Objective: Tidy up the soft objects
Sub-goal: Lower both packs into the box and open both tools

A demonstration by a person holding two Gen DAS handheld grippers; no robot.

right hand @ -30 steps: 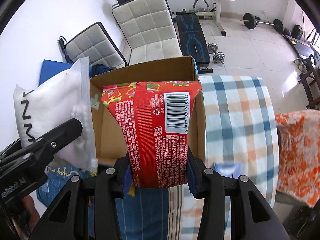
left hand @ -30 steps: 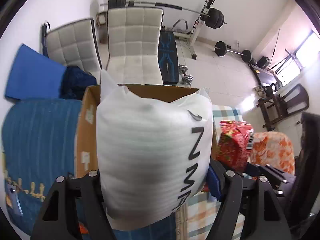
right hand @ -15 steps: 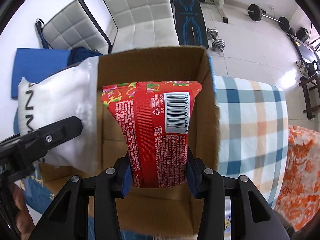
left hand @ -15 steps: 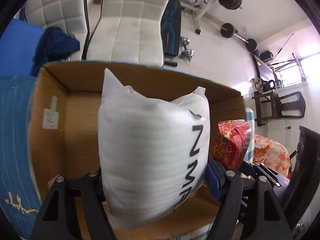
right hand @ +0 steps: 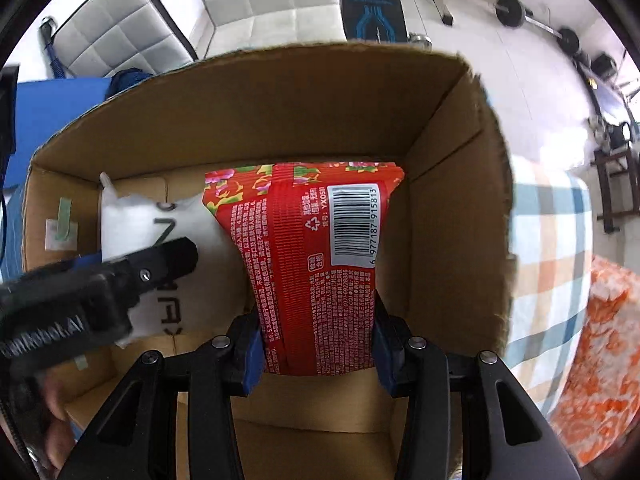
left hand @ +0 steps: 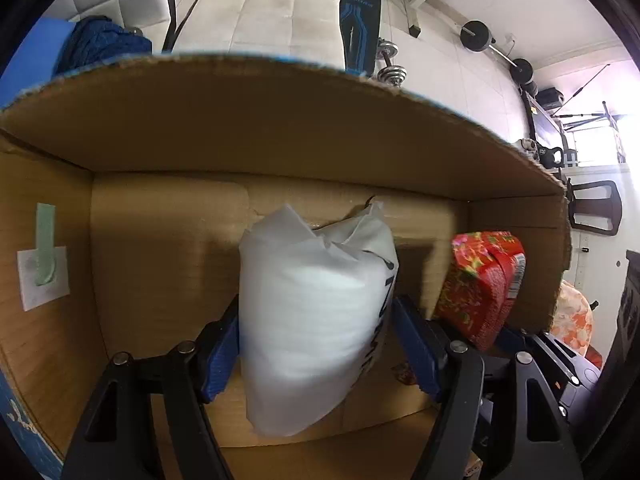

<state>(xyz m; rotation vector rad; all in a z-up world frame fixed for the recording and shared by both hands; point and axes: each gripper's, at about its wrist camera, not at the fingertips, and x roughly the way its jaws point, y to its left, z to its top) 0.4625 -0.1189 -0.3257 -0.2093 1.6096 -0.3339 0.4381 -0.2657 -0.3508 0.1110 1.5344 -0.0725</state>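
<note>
My left gripper (left hand: 316, 344) is shut on a white foam pouch (left hand: 316, 320) with black letters and holds it down inside the open cardboard box (left hand: 280, 120). My right gripper (right hand: 316, 356) is shut on a red floral packet (right hand: 316, 264) with a barcode, also inside the box (right hand: 452, 184), to the right of the pouch. The red packet (left hand: 480, 284) shows at the right in the left wrist view. The white pouch (right hand: 176, 240) and the left gripper's body show at the left in the right wrist view.
The box stands on a checked cloth (right hand: 548, 240) with an orange floral fabric (right hand: 600, 360) to the right. White padded chairs (right hand: 260, 4), a blue mat (right hand: 52, 96) and gym weights (left hand: 476, 32) lie beyond the box.
Both grippers have moved forward and down into the box with their loads. The box walls now fill the views around the pouch and the packet.
</note>
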